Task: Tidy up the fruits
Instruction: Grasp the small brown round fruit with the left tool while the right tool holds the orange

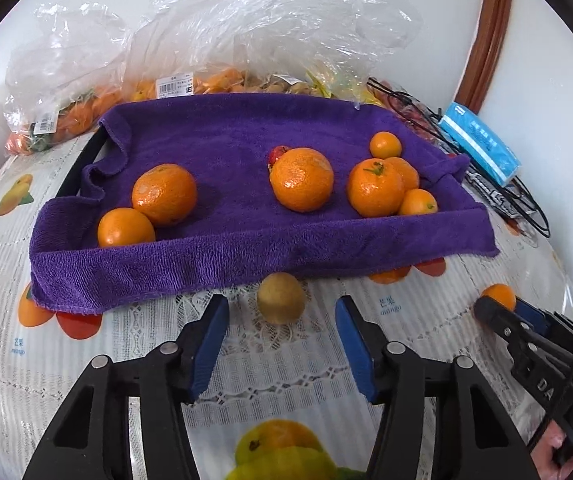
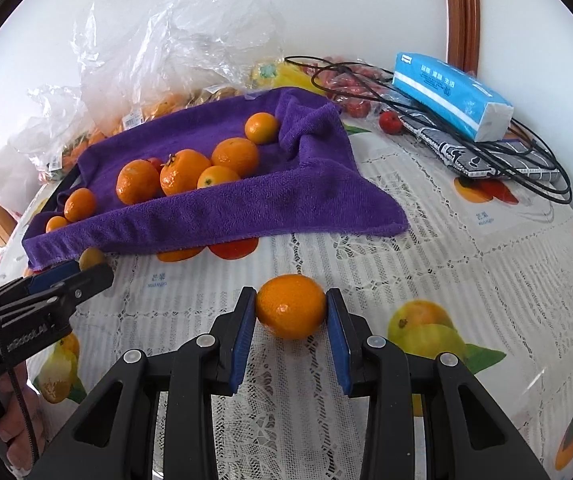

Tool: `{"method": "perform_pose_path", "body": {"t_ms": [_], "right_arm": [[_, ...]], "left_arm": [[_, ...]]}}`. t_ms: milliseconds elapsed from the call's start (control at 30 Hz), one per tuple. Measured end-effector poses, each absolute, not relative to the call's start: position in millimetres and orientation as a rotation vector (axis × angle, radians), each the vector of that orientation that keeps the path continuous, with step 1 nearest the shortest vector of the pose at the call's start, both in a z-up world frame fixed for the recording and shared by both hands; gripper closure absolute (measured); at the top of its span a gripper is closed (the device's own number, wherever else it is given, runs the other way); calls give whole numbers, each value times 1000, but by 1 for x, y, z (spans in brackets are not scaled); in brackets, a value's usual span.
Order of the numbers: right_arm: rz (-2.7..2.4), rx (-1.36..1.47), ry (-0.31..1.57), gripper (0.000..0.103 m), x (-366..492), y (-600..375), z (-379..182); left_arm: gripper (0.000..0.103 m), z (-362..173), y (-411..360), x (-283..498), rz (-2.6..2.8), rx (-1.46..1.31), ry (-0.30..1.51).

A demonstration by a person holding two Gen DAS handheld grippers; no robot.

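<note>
A tray lined with a purple towel [image 1: 214, 264] [image 2: 306, 196] holds several oranges [image 1: 301, 179] [image 2: 184, 171] and a small red fruit [image 1: 277, 154]. My left gripper [image 1: 281, 320] is open just in front of the tray; a small yellow-brown fruit [image 1: 280, 297] [image 2: 91, 258] lies on the tablecloth between its fingertips, untouched. My right gripper [image 2: 291, 312] is shut on a small orange [image 2: 291, 306] [image 1: 499, 295] low over the table, to the right of the tray.
Plastic bags of fruit [image 1: 66, 108] [image 2: 158, 80] lie behind the tray against the wall. A blue tissue pack [image 1: 480, 142] [image 2: 450, 94], black cables [image 2: 518, 160] and small red fruits [image 2: 390, 122] sit at the back right. The tablecloth [image 2: 406, 264] has printed fruit pictures.
</note>
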State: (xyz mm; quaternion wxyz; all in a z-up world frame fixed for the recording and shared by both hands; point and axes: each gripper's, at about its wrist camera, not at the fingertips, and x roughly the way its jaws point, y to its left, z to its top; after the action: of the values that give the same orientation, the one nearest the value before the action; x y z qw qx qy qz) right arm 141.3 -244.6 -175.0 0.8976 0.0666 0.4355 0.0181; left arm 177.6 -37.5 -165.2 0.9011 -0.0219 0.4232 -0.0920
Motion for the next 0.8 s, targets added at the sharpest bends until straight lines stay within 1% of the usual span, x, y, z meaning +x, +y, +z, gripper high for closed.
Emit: {"method": "perform_pose_path", "body": {"t_ms": [33, 100, 167, 200, 467, 700, 800], "right_arm": [[43, 140, 907, 68, 142, -245, -176], [50, 144, 915, 68, 143, -245, -177], [48, 139, 915, 68, 143, -244, -178], [48, 139, 915, 68, 143, -244, -178], [55, 157, 913, 68, 143, -246, -178], [54, 151, 915, 68, 143, -245, -178], [55, 152, 915, 68, 143, -245, -177]], "left_arm": [[54, -165, -39, 179, -180, -40, 876], [61, -166, -42, 181, -155, -19, 878], [77, -166, -45, 182, -143, 3, 877], [80, -166, -46, 182, -143, 8, 877], [80, -165, -33, 170, -133, 7, 876], [80, -164, -3, 155, -112, -57, 871], [80, -165, -3, 155, -108, -57, 872]]}}
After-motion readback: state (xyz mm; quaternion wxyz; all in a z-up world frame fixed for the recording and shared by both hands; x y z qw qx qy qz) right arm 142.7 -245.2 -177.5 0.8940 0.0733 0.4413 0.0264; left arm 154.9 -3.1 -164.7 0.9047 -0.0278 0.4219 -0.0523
